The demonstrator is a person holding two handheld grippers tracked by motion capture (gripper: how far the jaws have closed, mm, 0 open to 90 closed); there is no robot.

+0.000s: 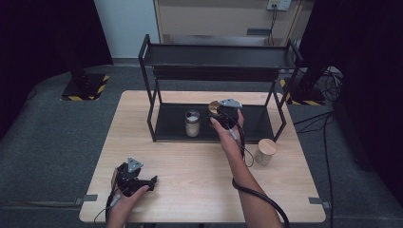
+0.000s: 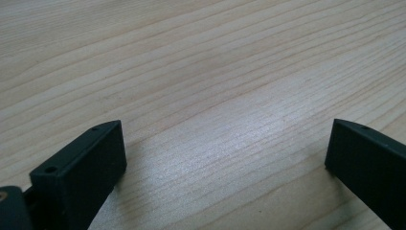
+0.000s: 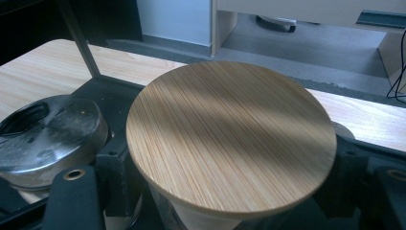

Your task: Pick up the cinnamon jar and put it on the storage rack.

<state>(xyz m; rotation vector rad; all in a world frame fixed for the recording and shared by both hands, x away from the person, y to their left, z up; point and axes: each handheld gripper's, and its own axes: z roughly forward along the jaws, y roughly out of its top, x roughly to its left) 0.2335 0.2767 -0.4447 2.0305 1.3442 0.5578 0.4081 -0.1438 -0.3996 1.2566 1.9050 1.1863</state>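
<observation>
The right gripper (image 1: pixel 219 115) is squeezed tight on a jar with a round bamboo lid (image 3: pixel 231 136), holding it over the bottom shelf of the black rack (image 1: pixel 161 123). It sits just beside a jar with a shiny metal lid (image 1: pixel 192 122) that already stands on that shelf. I think the job is to put the jars on the rack, and it looks about halfway done. One more jar with a bamboo lid (image 1: pixel 265 151) waits on the wooden table (image 1: pixel 190 166), to the right of the rack. The left gripper (image 1: pixel 152 182) rests low over the table near the front edge, with its jaws wide apart and nothing between them. There are no words or labels to read on any jar.
</observation>
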